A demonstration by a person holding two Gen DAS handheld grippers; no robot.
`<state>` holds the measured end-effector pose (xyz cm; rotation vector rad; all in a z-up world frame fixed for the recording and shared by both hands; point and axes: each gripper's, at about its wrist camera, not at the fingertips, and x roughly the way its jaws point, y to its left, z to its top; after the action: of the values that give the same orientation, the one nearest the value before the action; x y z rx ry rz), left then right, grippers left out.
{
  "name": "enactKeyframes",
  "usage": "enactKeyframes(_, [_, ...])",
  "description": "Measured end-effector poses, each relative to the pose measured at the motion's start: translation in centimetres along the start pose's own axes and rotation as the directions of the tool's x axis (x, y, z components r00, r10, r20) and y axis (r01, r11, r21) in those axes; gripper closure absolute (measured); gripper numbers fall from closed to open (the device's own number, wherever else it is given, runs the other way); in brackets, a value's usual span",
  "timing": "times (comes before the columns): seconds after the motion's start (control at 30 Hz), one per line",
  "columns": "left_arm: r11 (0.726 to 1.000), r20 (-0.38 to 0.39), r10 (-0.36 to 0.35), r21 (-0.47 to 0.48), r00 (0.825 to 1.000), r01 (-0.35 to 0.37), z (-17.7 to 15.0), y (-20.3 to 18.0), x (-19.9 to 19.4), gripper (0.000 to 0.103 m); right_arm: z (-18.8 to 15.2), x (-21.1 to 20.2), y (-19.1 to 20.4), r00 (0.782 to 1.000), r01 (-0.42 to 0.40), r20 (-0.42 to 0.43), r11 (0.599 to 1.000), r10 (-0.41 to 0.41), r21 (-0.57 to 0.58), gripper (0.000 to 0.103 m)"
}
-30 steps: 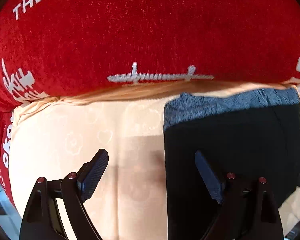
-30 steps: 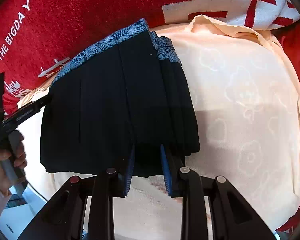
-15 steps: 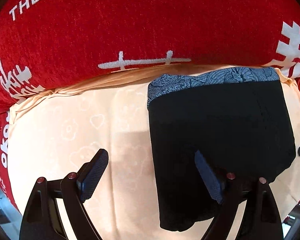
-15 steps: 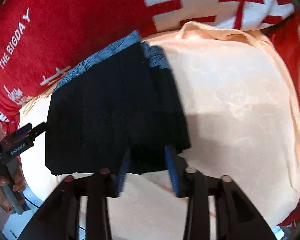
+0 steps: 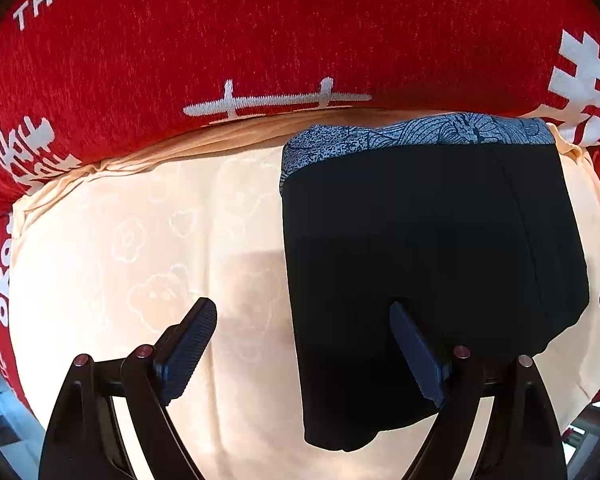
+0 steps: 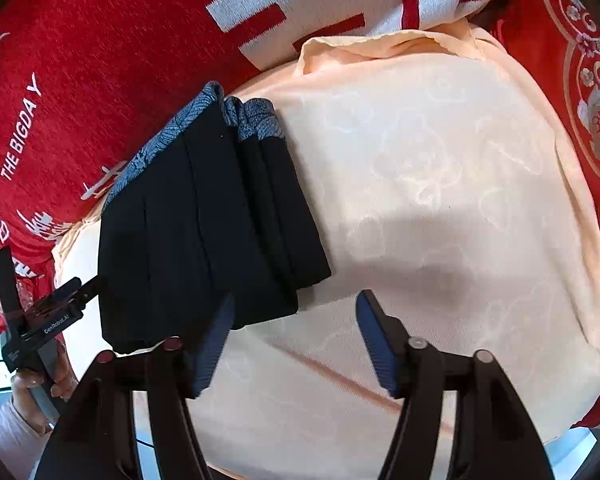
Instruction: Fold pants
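Pants are lying folded into a black rectangle on a peach cloth (faint flowers and hearts are woven into it), with the patterned blue-grey waistband at the far end, just beside a red blanket with white lettering. In the right wrist view the pants are sitting to the left, stacked in several layers along their right edge, and the peach cloth is spreading bare to the right.

Over the near left part of the pants the left claw is hanging with its jaws standing wide; one finger is above the bare cloth, the other above the black fabric, and nothing is being gripped.

At the near edge of the pants the right claw is opening its jaws. Its left finger is showing against the near right corner of the fabric, its right finger over bare cloth, and the pads are pressing on nothing.

At the far left of the right wrist view a person's hand is holding the left claw's handle, a pale sleeve below it.
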<state>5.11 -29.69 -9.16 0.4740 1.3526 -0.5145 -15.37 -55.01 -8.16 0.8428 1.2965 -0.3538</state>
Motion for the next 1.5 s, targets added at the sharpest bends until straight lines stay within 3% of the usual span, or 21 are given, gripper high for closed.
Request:
enactKeyframes(0.7, [0.999, 0.003, -0.012, -0.048, 1.000, 0.012, 0.8, 1.7, 0.5, 0.014, 1.6, -0.1, -0.2, 1.000, -0.029, -0.011, 1.000, 0.029, -0.008, 0.024])
enactKeyframes(0.93, [0.986, -0.039, -0.150, -0.086, 0.988, 0.146, 1.6, 3.1, 1.9, 0.014, 3.3, 0.3, -0.2, 0.995, -0.099, -0.007, 0.994, 0.098, -0.044, 0.023])
enactKeyframes(1.1, [0.969, -0.034, -0.229, -0.103, 0.973, 0.225, 2.7, 4.7, 2.0, 0.014, 4.9, 2.0, 0.4, 0.990, -0.130, -0.073, 0.986, 0.123, -0.104, 0.020])
enactKeyframes(1.3, [0.919, -0.094, -0.382, -0.140, 0.919, 0.368, 2.8, 6.4, 4.7, 0.014, 6.0, 3.5, -0.3, 0.974, -0.210, -0.108, 0.970, 0.198, -0.122, 0.020])
enactKeyframes(1.5, [0.843, -0.084, -0.521, -0.206, 0.849, 0.497, 3.3, 6.4, 7.5, 0.014, 7.2, 5.7, -1.6, 0.946, -0.298, -0.161, 0.949, 0.280, -0.100, 0.020])
